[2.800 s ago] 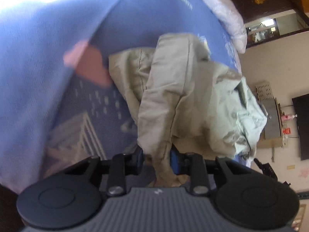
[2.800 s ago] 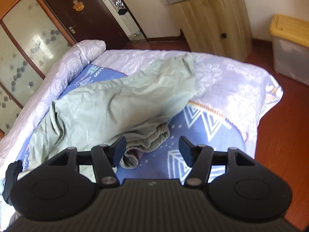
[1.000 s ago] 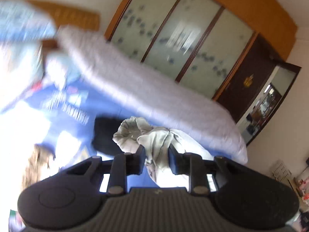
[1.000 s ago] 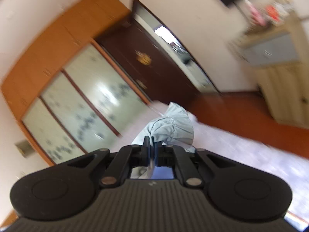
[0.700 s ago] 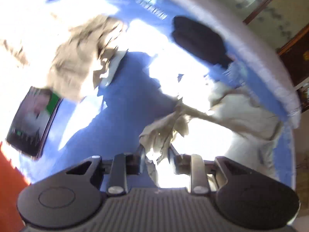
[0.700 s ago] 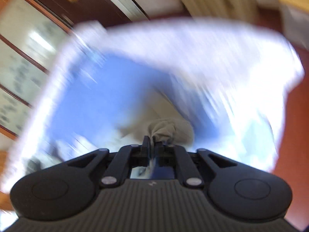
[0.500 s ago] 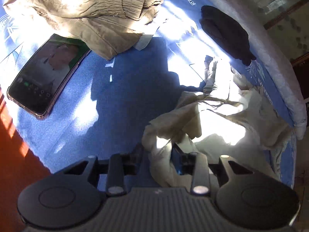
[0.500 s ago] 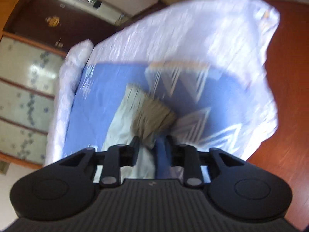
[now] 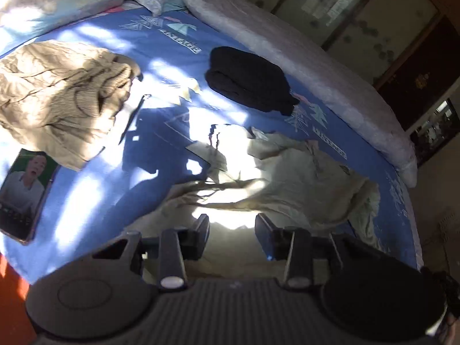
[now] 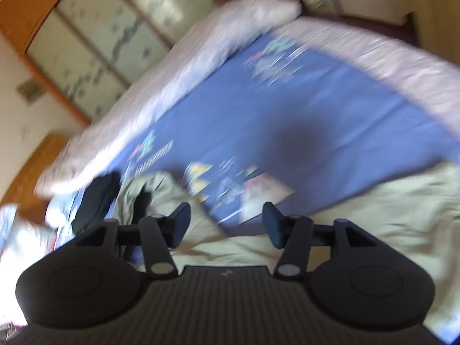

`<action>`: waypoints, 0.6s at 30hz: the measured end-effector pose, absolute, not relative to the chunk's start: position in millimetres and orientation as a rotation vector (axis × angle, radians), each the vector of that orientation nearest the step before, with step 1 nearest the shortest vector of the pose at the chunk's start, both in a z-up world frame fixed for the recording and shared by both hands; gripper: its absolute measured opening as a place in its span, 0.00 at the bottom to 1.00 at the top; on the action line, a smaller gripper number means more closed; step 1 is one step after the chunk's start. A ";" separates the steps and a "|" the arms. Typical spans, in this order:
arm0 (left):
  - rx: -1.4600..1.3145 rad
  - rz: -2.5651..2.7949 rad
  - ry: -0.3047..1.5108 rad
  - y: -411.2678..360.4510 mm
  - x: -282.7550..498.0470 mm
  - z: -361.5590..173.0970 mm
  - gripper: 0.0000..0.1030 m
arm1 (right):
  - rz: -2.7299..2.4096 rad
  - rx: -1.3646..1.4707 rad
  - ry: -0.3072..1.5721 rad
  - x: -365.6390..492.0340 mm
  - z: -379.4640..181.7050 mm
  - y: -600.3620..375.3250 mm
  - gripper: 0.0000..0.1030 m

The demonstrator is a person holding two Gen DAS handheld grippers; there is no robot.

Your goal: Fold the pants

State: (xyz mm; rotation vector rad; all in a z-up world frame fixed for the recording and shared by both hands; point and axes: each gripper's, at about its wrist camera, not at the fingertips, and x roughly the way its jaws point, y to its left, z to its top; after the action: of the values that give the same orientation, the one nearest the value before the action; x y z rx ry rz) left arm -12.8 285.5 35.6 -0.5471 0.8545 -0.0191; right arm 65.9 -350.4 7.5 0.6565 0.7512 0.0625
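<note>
Pale green-beige pants (image 9: 287, 178) lie crumpled on the blue bedsheet (image 9: 161, 149), partly in bright sunlight. My left gripper (image 9: 232, 231) is open and empty just above the pants' near edge. In the blurred right wrist view the same pants (image 10: 373, 218) spread across the lower right of the bed. My right gripper (image 10: 227, 224) is open and empty above them.
A tan garment (image 9: 57, 97) lies at the left of the bed, a folded black garment (image 9: 250, 80) at the back, also in the right wrist view (image 10: 97, 198). A phone (image 9: 23, 192) lies near the bed's left edge. A white rolled quilt (image 9: 302, 57) lines the far side.
Both grippers held the pants, swung them up and laid them on the bed. Both jaws have since opened and let go of the fabric.
</note>
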 end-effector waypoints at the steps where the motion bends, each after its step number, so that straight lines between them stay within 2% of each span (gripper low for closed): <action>1: -0.532 -0.054 0.871 269.7 -4.0 28.8 0.35 | 0.080 0.637 0.795 84.6 -2.2 -340.3 0.61; 7: -0.422 -0.229 0.962 194.2 45.5 -14.1 0.35 | 0.127 0.664 1.007 127.1 -58.8 -314.3 0.65; 8: -0.420 -0.235 0.989 187.8 52.9 -23.4 0.35 | 0.142 0.645 0.990 121.0 -49.7 -308.3 0.56; 9: -0.418 -0.234 1.011 183.6 58.7 -31.9 0.35 | 0.176 0.622 1.005 123.0 -45.9 -304.9 0.34; 10: -0.418 -0.230 1.032 181.0 64.1 -40.8 0.35 | 0.185 0.600 1.019 124.4 -36.6 -302.1 0.06; 13: -0.443 -0.196 1.099 180.4 75.2 -67.1 0.35 | 0.078 0.414 0.887 135.6 13.1 -307.4 0.05; 18: -0.480 -0.189 1.104 184.9 73.0 -77.6 0.34 | -0.099 0.142 0.401 130.0 134.8 -326.5 0.05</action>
State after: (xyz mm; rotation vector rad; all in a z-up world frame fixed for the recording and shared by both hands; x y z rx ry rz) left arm 73.0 184.9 -77.6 -0.4804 1.1045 -0.1888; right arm 130.0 -326.5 134.8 0.1417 0.4011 -0.0992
